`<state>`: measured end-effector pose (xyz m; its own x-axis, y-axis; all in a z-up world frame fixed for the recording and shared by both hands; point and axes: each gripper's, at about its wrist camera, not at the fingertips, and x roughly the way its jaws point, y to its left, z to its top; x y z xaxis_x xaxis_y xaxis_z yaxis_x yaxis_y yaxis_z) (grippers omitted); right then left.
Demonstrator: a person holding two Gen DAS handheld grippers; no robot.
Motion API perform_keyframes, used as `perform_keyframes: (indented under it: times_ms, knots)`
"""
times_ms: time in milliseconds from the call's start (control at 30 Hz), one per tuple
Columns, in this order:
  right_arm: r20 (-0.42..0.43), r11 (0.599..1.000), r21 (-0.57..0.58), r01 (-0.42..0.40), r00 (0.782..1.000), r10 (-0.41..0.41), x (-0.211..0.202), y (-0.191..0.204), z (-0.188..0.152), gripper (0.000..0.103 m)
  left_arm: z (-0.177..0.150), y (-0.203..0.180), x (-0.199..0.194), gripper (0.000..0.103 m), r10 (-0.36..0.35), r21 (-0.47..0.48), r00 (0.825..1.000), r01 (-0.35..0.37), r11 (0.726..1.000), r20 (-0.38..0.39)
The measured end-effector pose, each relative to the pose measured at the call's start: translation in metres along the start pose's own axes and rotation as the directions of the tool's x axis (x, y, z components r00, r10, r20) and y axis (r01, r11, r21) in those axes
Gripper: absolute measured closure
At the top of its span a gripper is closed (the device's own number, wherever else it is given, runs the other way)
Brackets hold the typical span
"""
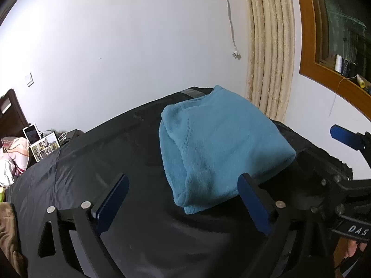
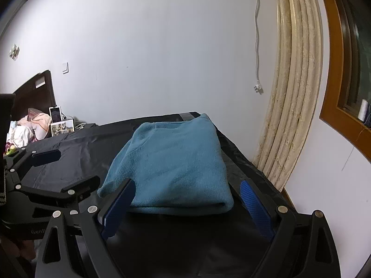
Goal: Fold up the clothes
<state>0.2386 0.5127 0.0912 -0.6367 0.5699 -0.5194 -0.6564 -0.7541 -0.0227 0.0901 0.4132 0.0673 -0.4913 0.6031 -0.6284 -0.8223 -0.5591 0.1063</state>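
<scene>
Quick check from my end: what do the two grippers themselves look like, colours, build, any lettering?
Both match: the left gripper and right gripper have matte black angular frames with triangular cut-outs and round silver pivot pins. The jaws carry flat blue pads; the right one's pads show a fine ribbed texture. White lettering reading "DAS" is partly visible on the right gripper's body seen from the left camera. No cables or sleeves are visible.

Dim, bluish indoor light, soft shadows, sharp focus, strong fisheye bending with dark corners.
</scene>
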Motion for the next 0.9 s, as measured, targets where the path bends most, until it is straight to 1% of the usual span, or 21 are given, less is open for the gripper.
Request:
perform_keyframes:
  times_ms: [267, 400, 633, 900]
  knots:
    - [-0.005, 1.000, -0.002, 0.000, 1.000, 0.000, -0.001, 0.000, -0.004, 0.009, -0.008, 0.002, 0.004, 0.001, 0.006, -0.034, 0.999, -0.007, 0.999, -0.043]
    - [-0.009, 1.000, -0.001, 0.004, 1.000, -0.004, 0.000, 0.001, -0.006, 0.009, -0.012, -0.001, 0.004, 0.001, 0.028, -0.024, 0.999, -0.029, 0.999, -0.044]
    - [-0.006, 1.000, -0.018, 0.012, 1.000, -0.012, -0.002, 0.004, -0.006, 0.009, -0.013, 0.003, 0.007, 0.001, 0.039, -0.037, 0.997, -0.042, 0.998, -0.069]
    - [-0.010, 1.000, -0.019, 0.013, 1.000, -0.013, 0.000, 0.006, -0.006, 0.009, -0.014, 0.008, 0.009, 0.001, 0.024, -0.038, 0.997, -0.027, 0.999, -0.067]
